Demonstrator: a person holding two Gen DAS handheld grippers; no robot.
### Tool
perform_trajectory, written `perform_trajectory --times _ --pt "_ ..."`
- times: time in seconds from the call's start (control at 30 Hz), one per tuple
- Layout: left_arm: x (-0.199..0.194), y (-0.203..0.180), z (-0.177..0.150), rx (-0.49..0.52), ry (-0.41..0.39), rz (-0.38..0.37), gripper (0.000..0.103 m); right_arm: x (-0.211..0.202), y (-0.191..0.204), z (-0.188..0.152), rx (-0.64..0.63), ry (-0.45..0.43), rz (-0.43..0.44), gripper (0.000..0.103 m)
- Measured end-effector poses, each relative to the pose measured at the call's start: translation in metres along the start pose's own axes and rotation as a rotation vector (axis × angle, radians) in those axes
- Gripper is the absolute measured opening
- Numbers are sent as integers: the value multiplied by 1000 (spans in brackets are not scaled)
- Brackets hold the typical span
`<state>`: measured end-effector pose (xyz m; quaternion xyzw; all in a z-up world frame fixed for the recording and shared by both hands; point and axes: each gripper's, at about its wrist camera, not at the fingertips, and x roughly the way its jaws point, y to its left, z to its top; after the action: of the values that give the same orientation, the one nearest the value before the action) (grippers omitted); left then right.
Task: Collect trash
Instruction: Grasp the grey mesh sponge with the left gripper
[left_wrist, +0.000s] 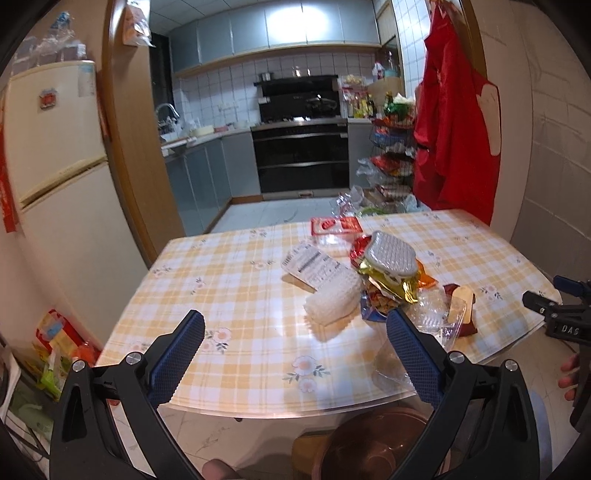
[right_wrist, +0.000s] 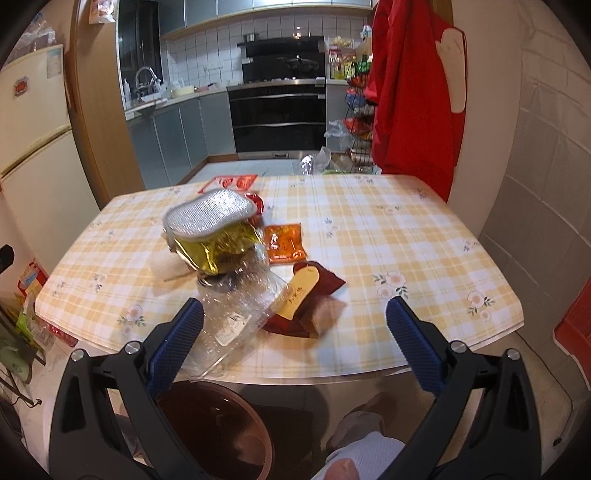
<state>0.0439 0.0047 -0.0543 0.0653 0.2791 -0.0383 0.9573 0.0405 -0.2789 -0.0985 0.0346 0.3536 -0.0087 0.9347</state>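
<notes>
Left gripper (left_wrist: 295, 332), right gripper (right_wrist: 295, 319): jaws wide, empty.

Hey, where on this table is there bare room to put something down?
The table's right half is bare, from the dark red wrapper out to the wall-side edge. The left side is bare too, left of the white foam wrap. The middle is crowded: silver pad, gold wrapper, clear plastic box.

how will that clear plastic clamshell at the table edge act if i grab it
The clear clamshell looks thin and crinkled, so it would probably flex or crackle under the right tool. It overhangs the table edge, so a push may tip it off. Likely very light.
</notes>
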Motion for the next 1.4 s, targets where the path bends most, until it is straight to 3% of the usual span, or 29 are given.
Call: perform_trajectory --times 0.2,0.5,0.73,0.83,0.9,1.0,1.13,1.4 --pt "41 -11 5 18 55 -35 84 39 -11 -15 27 81 -37 97" --pt "85 -18 0 3 127 -77 82 79 -37 -23 86 127 -27 97" --pt "116 -30 18 -33 148 -174 81 99 -39 -22 85 148 -19 97" --pt "131 -53 34 33 132 -233 81 107 -39 -20 77 148 -20 97" --pt "146 -75 47 134 114 -263 82 111 -43 -17 78 147 -24 97" --pt "168 -90 62 197 125 -266 82 114 -50 -14 90 141 -27 97" --pt "206 -84 80 130 199 -294 80 121 -60 -12 111 145 -28 97" --pt "262 -80 74 29 359 -373 61 137 -65 -18 114 176 -15 97"
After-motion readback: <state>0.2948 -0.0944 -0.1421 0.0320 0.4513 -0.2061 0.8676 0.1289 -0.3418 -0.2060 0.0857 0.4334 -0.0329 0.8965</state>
